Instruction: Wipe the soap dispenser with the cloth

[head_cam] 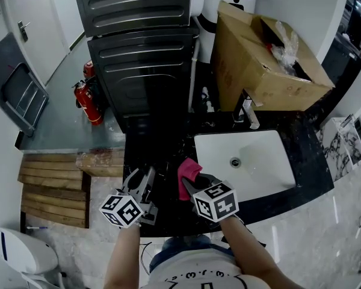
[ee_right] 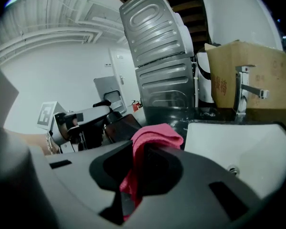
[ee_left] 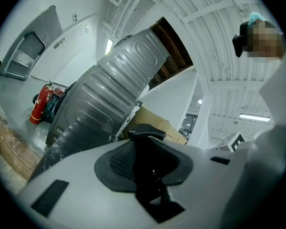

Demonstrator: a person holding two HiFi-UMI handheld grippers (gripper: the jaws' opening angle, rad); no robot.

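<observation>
Over the black counter [head_cam: 168, 212], the left gripper [ee_left: 148, 168] clamps the dark soap dispenser [ee_left: 144, 140] while the right gripper [ee_right: 140, 168] pinches the pink cloth [ee_right: 155, 133] nearby, not touching it, so wiping looks still to come

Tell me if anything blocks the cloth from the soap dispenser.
Nothing visible does. The right gripper holds the pink cloth, and the left gripper holds the soap dispenser beside it, with only a bare gap between.

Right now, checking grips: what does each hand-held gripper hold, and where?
Right: pink cloth, by a bunched fold. Left: black soap dispenser, below its pump head.
</observation>
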